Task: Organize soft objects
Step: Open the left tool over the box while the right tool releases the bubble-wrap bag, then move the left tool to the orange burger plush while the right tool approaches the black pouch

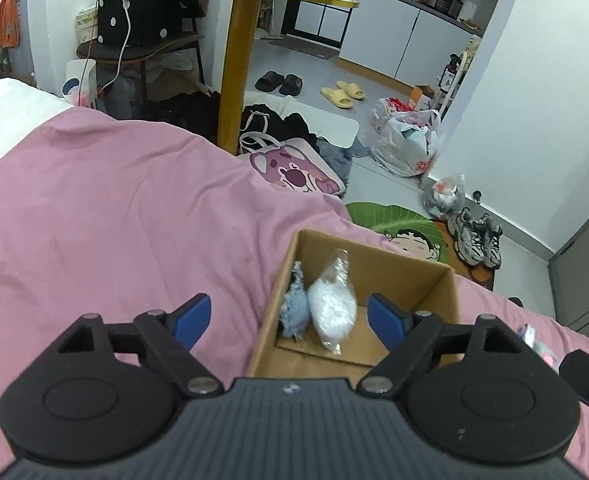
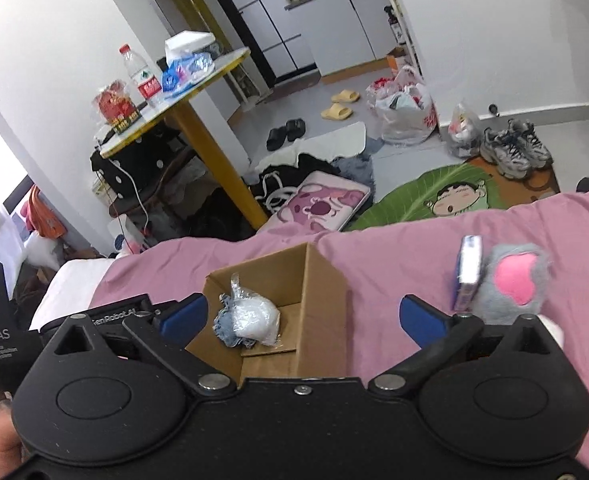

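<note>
1. The box (image 1: 374, 264) stood open on the pink sheet (image 1: 114, 208), near the bed's far edge.
2. Two soft items lay side by side in the box, against its left wall: a blue fuzzy item (image 1: 294, 308) to the left and a white item in a clear bag (image 1: 332, 312) to its right, touching each other.
3. The left gripper (image 1: 288, 318) was above the near left part of the box. Its jaws stood wide and held nothing; one blue pad (image 1: 192, 318) was over the sheet, the other over the box interior.
4. The right gripper (image 2: 302, 316) was above the box's near side. Its jaws stood wide and held nothing.
5. A grey plush with a pink patch (image 2: 514, 280) lay on the sheet to the right of the box, apart from it.
6. A small blue-and-white pack (image 2: 468, 276) stood on edge just left of the plush, touching it.
7. Whether further soft items lay nearer on the bed could not be told.
</note>
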Available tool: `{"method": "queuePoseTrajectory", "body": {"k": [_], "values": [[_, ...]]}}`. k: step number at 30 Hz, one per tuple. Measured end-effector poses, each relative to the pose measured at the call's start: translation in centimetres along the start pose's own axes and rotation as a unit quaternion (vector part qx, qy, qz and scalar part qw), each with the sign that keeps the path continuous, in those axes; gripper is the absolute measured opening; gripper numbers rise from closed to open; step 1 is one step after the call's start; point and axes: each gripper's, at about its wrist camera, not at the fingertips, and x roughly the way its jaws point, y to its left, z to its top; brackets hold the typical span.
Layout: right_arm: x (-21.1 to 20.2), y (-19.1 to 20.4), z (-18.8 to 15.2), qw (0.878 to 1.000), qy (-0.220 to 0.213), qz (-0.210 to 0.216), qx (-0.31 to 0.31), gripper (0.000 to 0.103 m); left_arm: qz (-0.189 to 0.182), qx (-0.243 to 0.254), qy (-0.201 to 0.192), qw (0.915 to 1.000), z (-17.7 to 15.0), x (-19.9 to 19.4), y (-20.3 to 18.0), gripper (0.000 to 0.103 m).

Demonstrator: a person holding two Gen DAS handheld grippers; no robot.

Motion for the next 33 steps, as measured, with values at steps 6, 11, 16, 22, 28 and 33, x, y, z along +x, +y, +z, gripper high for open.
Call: {"method": "queuePoseTrajectory", "body": {"k": [6, 11, 16, 22, 28, 33], "values": [[-2.6, -2.2, 0.2, 1.000, -0.027, 0.000, 0.013, 0.103, -0.024, 0.010, -0.022, 0.9994, -0.7, -2.8, -1.6, 0.097], [-5.0, -4.1, 0.4, 0.999, -0.045, 0.007, 0.019, 0.103, -0.047, 0.032, -0.036, 0.9977, -1.4, -4.8, -3.2, 0.103], [-6.9, -5.9, 0.5, 0.998, -0.055, 0.002, 0.029, 0.103, -0.054, 0.037, -0.031, 0.9973, -2.2, -5.8, -5.0, 0.103], [-8.8, -8.2, 0.1, 0.997, -0.070, 0.002, 0.026, 0.103, -0.065, 0.053, -0.039, 0.9957, -3.7, -7.4, -7.3, 0.103], [-9.8, -10.6, -0.5, 0.997, -0.068, 0.001, 0.036, 0.103, -0.068, 0.059, -0.033, 0.9954, -4.7, -8.2, -9.2, 0.103], [-10.1, -12.0, -0.8, 0.997, -0.065, -0.006, 0.030, 0.103, -0.073, 0.071, -0.017, 0.9946, -5.5, -8.4, -10.7, 0.103]]}}
